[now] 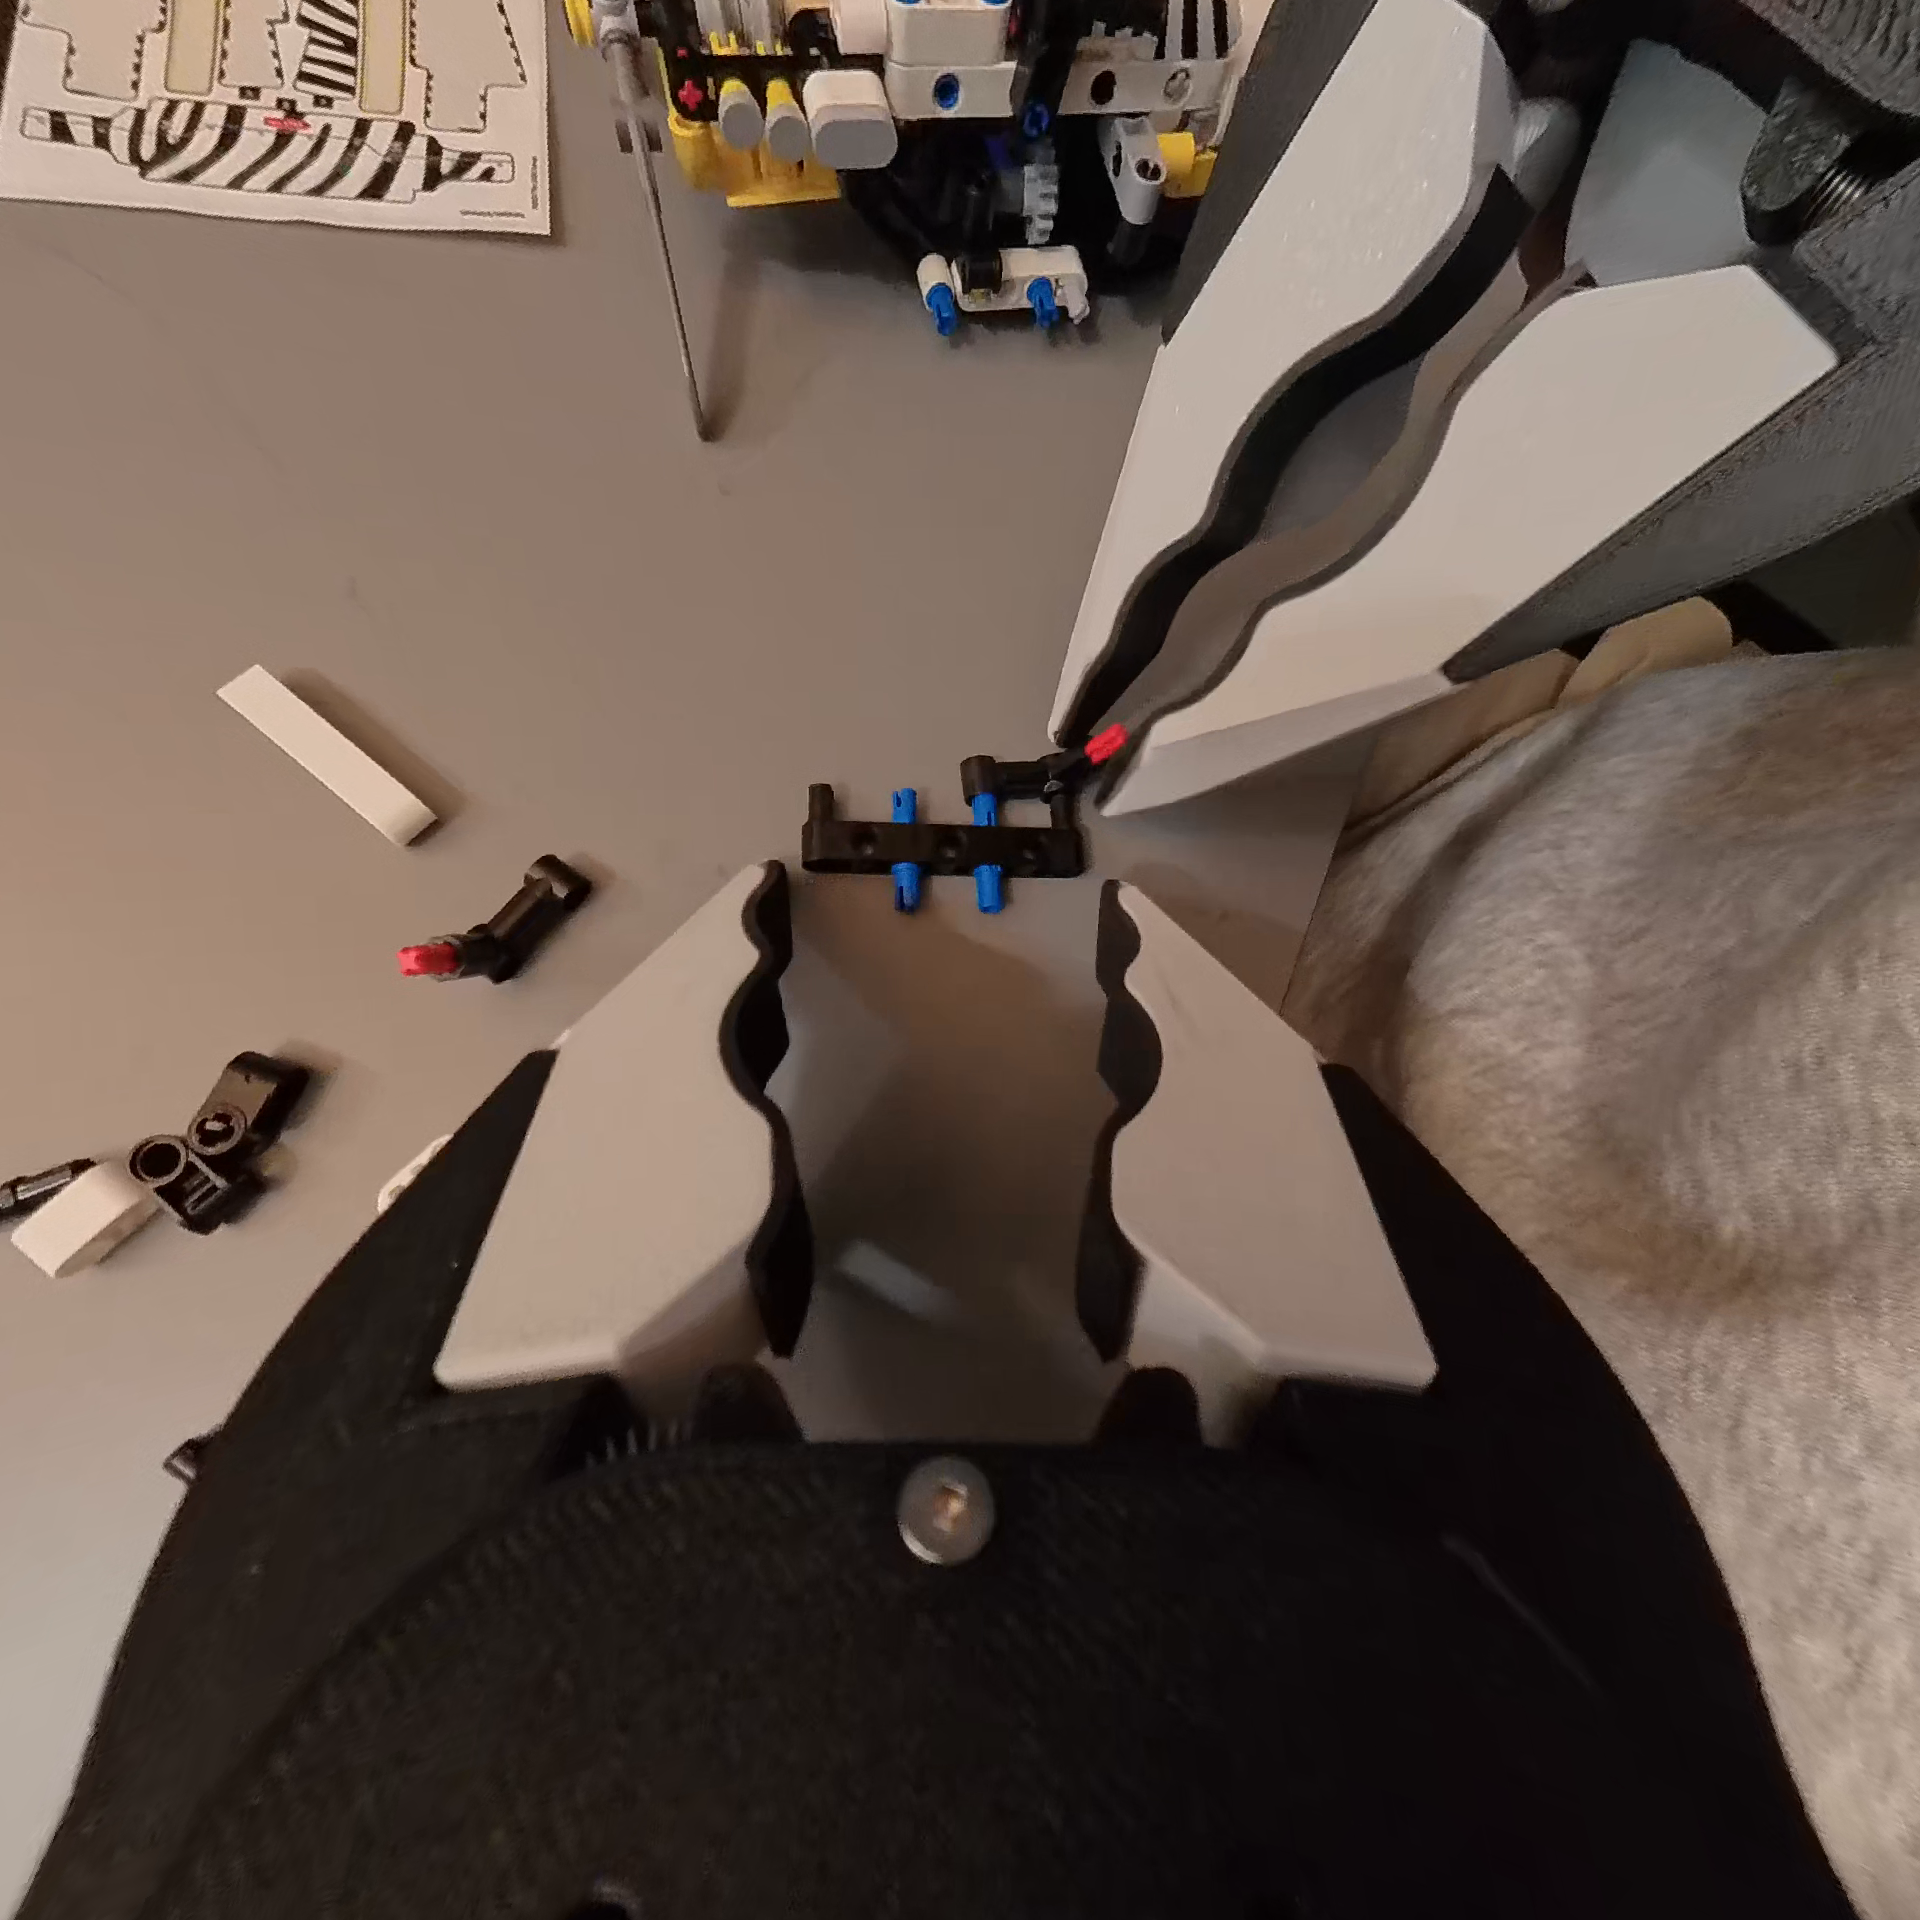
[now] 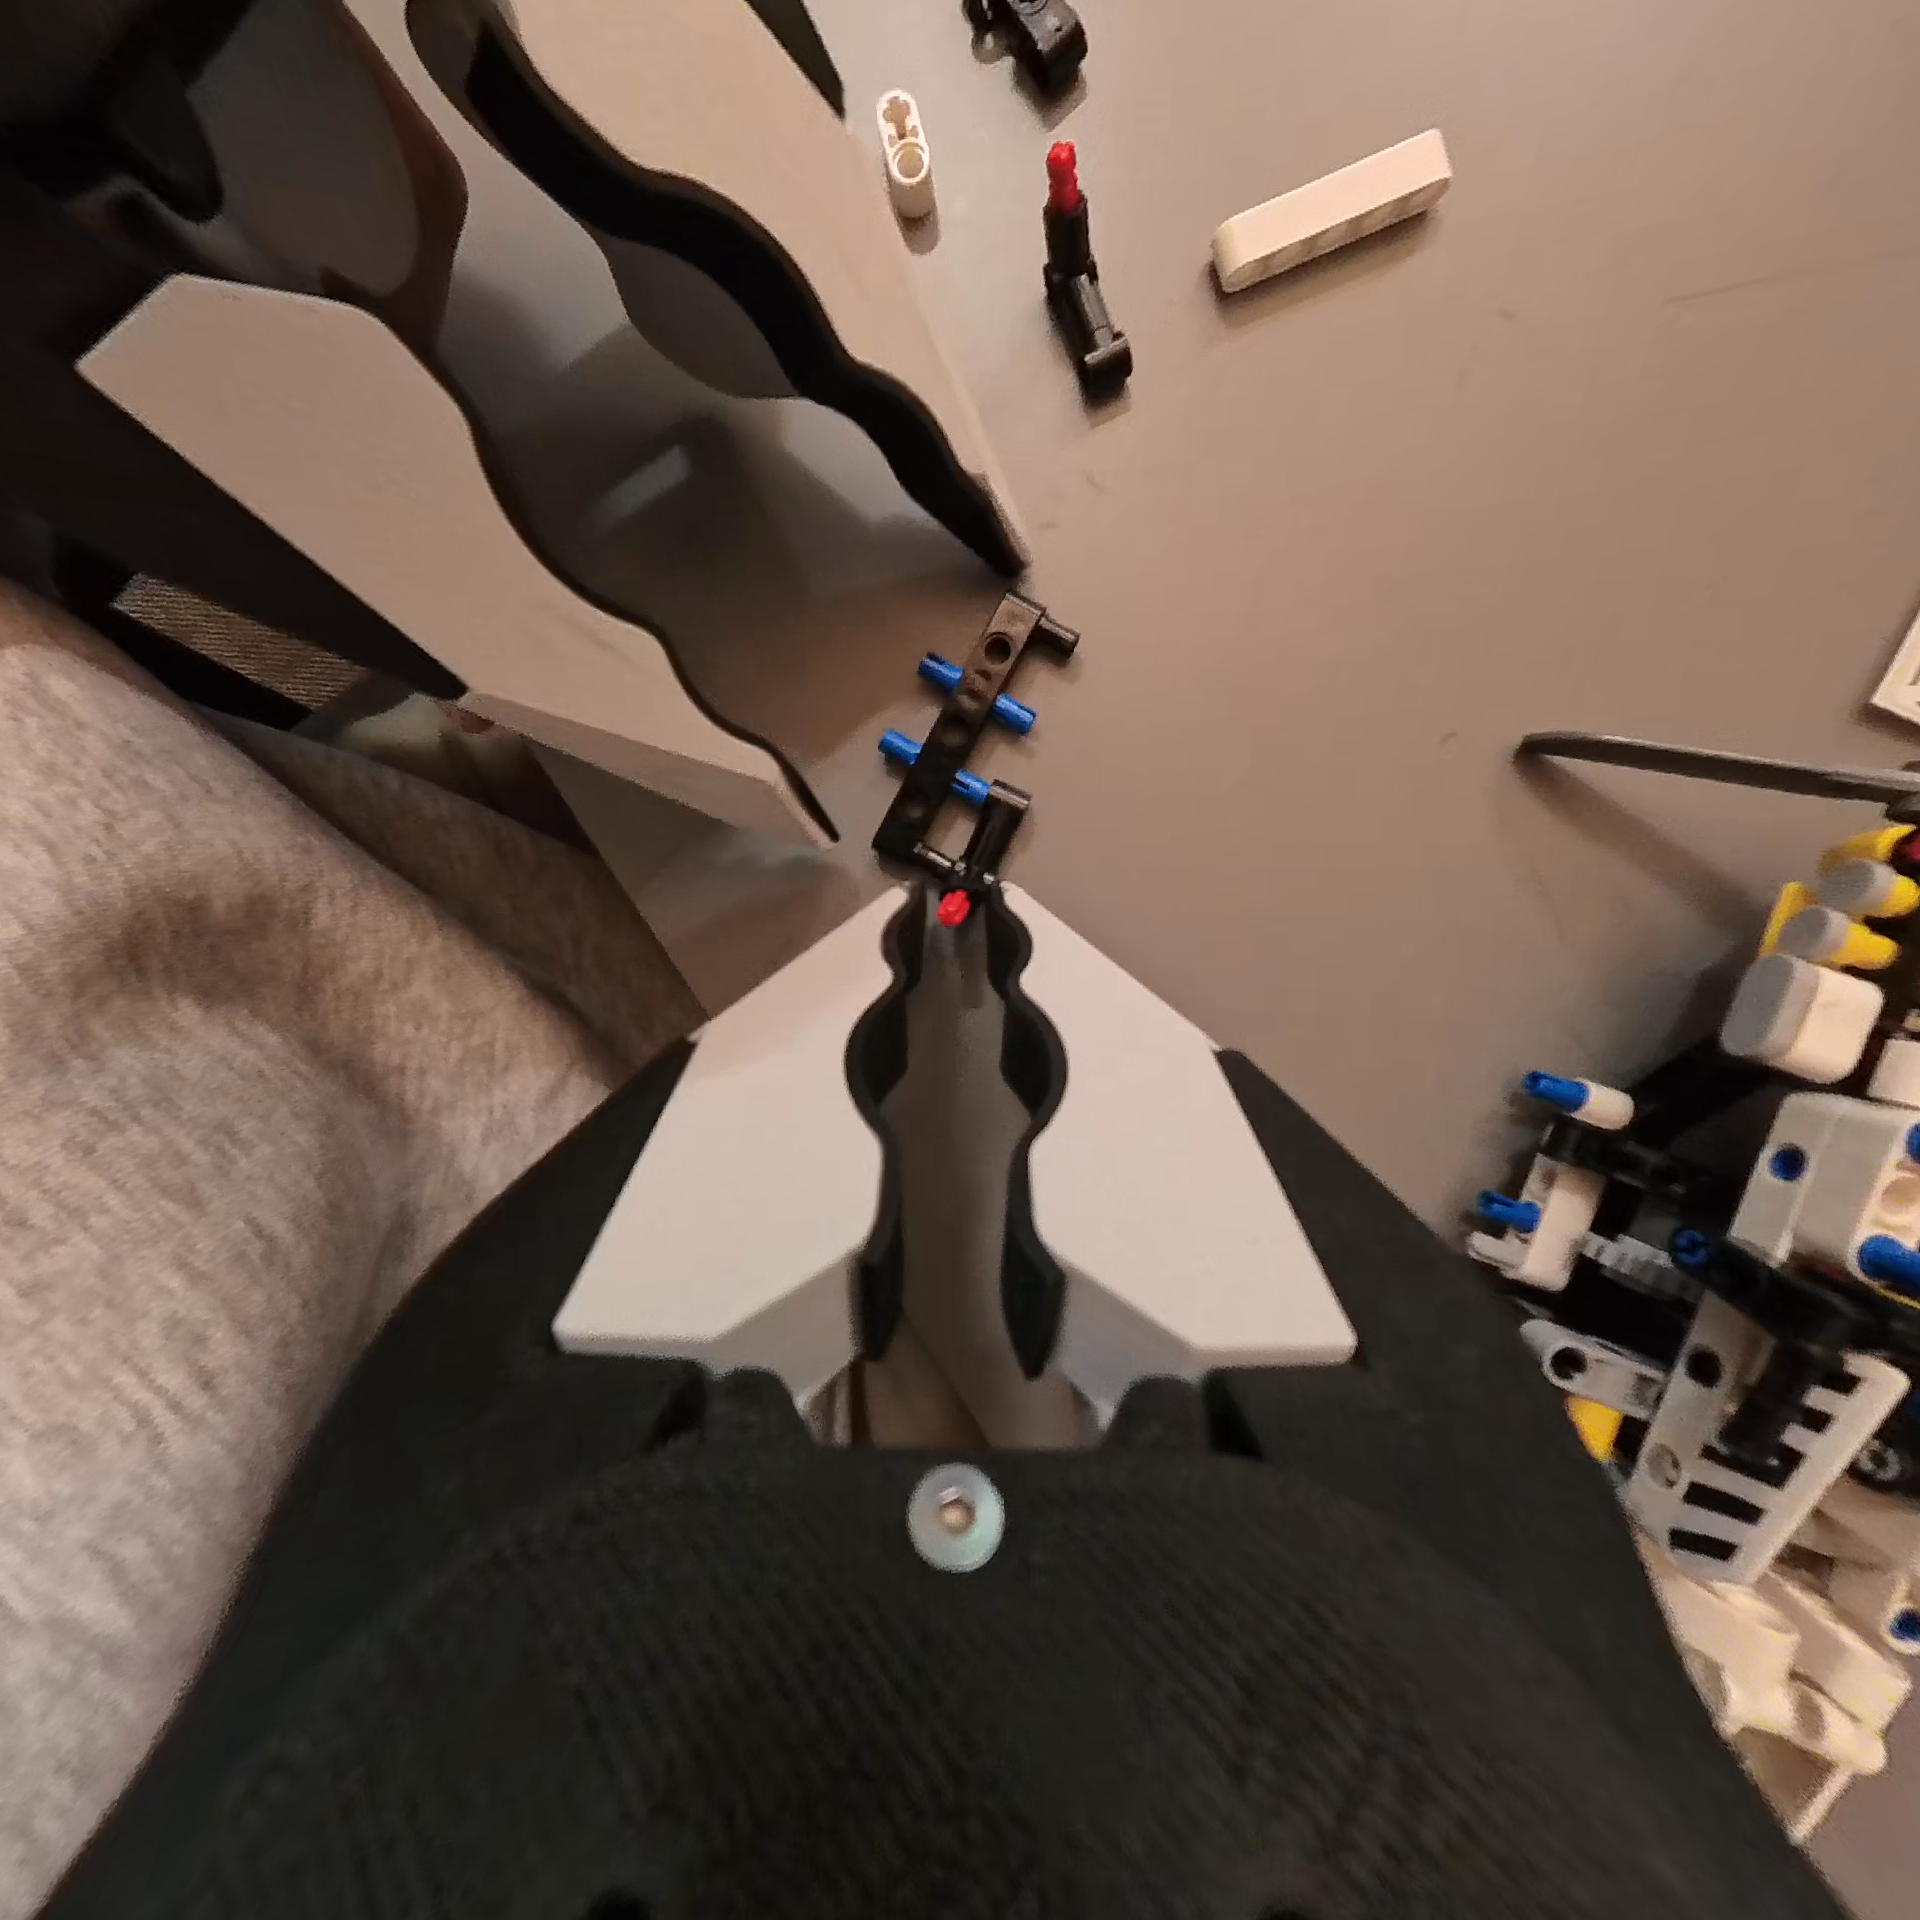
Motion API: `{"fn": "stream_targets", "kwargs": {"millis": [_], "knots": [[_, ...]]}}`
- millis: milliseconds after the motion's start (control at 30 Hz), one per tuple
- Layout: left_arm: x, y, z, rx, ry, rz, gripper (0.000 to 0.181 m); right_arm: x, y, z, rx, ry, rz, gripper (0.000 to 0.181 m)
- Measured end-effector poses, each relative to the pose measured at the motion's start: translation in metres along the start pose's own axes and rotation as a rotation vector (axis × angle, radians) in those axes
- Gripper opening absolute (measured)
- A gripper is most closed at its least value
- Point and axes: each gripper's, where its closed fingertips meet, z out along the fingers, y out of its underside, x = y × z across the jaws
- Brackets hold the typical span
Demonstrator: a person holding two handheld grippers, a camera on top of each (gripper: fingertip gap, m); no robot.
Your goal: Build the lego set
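Two tongs, left tongs (image 1: 940,883) spread wide, right tongs (image 2: 954,904) pinching red-tipped connector (image 2: 977,857)

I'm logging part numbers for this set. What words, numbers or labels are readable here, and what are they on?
Sticker sheet: a tiny line of print near its right edge, too small to read.
Partly built model: no readable marks.
Loose white beam and black beam with blue pins: none.
Right gripper, shut on the red-tipped connector: none on either.
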Motion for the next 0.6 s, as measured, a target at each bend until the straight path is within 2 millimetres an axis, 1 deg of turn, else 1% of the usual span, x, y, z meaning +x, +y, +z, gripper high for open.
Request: {"fn": "stream_targets", "kwargs": {"millis": [133, 300, 400, 500, 600], "knots": [[0.0001, -0.0009, 0.0014, -0.002, -0.006, 0.008, 0.061, -0.0030, 0.0000, -0.0024, 0.006, -0.037, 0.016, 0.023], [-0.0005, -0.0021, 0.0029, -0.003, -0.014, 0.014, 0.065, 0.0051, -0.0012, -0.0093, 0.028, -0.030, -0.004, 0.033], [-0.0007, -0.0024, 0.0038, -0.006, -0.022, 0.021, 0.065, 0.0046, 0.0002, -0.0068, 0.025, -0.081, 0.001, 0.043], [-0.0009, -0.0025, 0.0046, -0.008, -0.030, 0.028, 0.065, -0.0011, -0.0071, -0.0041, 0.066, -0.130, 0.016, 0.043], [-0.0026, -0.0018, 0.0053, -0.015, -0.054, 0.040, 0.062, -0.0024, -0.0080, -0.0009, 0.062, -0.122, 0.012, 0.041]]}}
